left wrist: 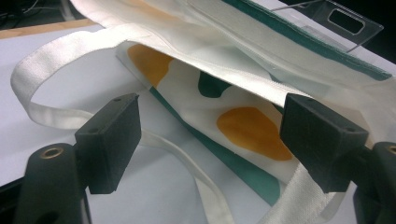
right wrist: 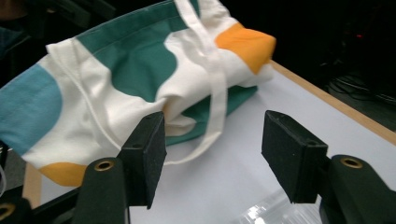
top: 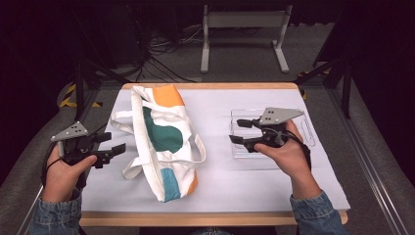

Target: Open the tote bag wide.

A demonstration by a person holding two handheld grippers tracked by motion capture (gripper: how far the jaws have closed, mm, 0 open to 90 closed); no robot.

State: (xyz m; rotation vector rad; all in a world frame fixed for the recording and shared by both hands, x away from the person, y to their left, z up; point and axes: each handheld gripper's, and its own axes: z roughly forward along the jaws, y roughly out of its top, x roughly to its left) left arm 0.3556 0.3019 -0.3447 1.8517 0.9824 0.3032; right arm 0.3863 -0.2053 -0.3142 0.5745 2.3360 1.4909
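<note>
The left gripper [top: 110,152], jaws spread wide and holding nothing, hovers just beside the left edge of a canvas tote bag [top: 164,142] that lies flat near the middle of a white-covered table [top: 235,181]. The right gripper [top: 241,131] hangs equally open and empty over a clear plastic tray [top: 306,129], well apart from the bag's right side. Both tools point inward at the tote, which suggests an approach step, with no grasp made yet. The next move likely calls for each gripper to close on fabric or on a cream strap [top: 122,120], and the limp cloth may slip or bunch unless the jaws bite squarely. The left gripper view looks into the bag's mouth [left wrist: 224,98], where an orange-and-green patterned lining shows beneath the lifted upper layer, a detail hidden from the high view. The right gripper view shows a strap [right wrist: 215,79] draped across the bag's green and orange panels, with a teal patch at its near end.
</note>
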